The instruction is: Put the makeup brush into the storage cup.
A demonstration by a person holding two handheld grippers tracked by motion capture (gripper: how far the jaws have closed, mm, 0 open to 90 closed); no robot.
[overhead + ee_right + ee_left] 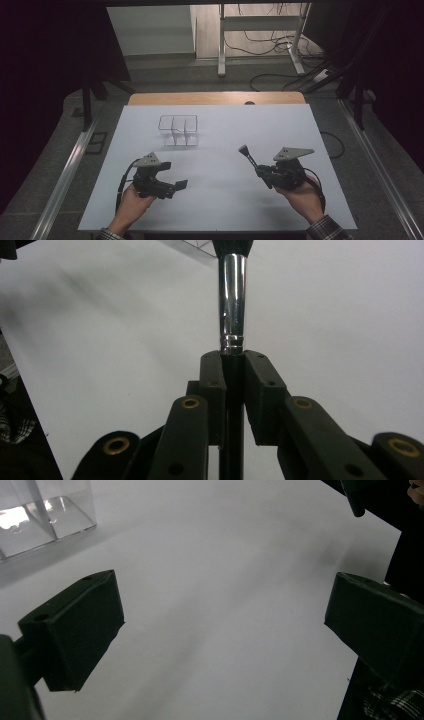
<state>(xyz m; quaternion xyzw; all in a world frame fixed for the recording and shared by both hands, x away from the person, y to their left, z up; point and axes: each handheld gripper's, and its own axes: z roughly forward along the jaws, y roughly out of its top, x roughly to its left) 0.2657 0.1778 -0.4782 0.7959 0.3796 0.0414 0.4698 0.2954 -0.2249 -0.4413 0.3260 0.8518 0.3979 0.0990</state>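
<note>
The right hand-held gripper (261, 171) is clamped on the handle of a makeup brush (247, 156), bristles raised toward the clear divided organizer (178, 131) far-left on the table (280, 130). The left hand-held gripper (175, 186) hangs open and empty. The slim handle, probably slick, could pivot and miss a compartment.

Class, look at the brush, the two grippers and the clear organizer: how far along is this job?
Done: the brush is off the table, clamped in the right gripper. In hand: it hangs short of the clear organizer. Left: setting it inside a compartment. The left gripper is open, holding nothing.
</note>
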